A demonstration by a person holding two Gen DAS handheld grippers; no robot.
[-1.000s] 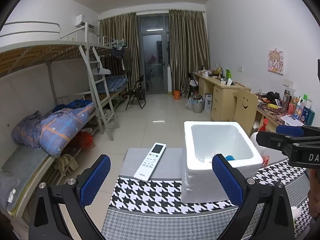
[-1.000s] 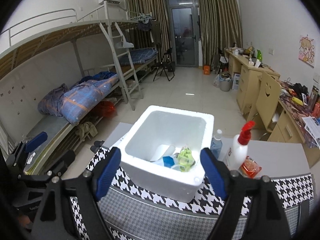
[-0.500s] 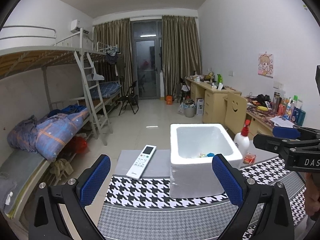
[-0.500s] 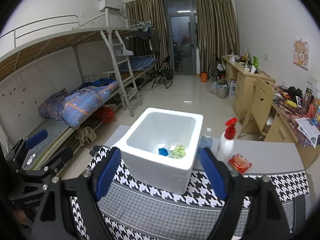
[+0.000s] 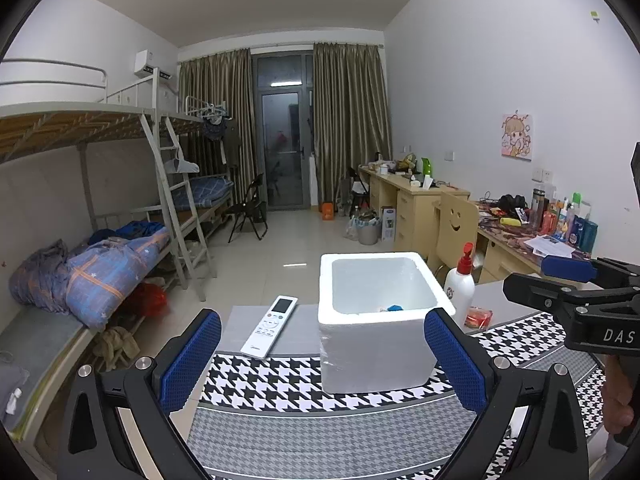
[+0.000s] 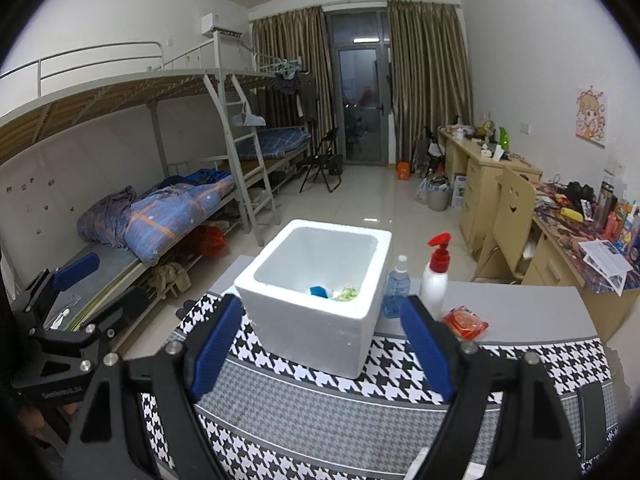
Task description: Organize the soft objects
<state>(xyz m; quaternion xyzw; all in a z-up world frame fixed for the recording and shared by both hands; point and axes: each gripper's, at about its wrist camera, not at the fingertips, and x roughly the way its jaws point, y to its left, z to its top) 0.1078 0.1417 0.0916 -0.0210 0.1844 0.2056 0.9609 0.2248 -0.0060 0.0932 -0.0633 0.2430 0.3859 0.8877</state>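
In a dormitory room, we hold our left gripper [image 5: 322,356] and right gripper [image 6: 316,340] side by side above a houndstooth-patterned cloth [image 5: 280,384], both sets of blue-padded jaws spread wide with nothing between them. A white foam box [image 6: 320,320] stands open on the cloth ahead of us; at its bottom lie the soft objects, a blue piece [image 6: 319,291] beside a pale green one [image 6: 347,294]. A white remote control [image 5: 269,327] lies on the grey tabletop to the left of the box, apart from it. To the right of the box stand a clear blue bottle [image 6: 395,288] and a white pump bottle with a red top [image 6: 436,276], with a red packet [image 6: 465,322] lying just beside them.
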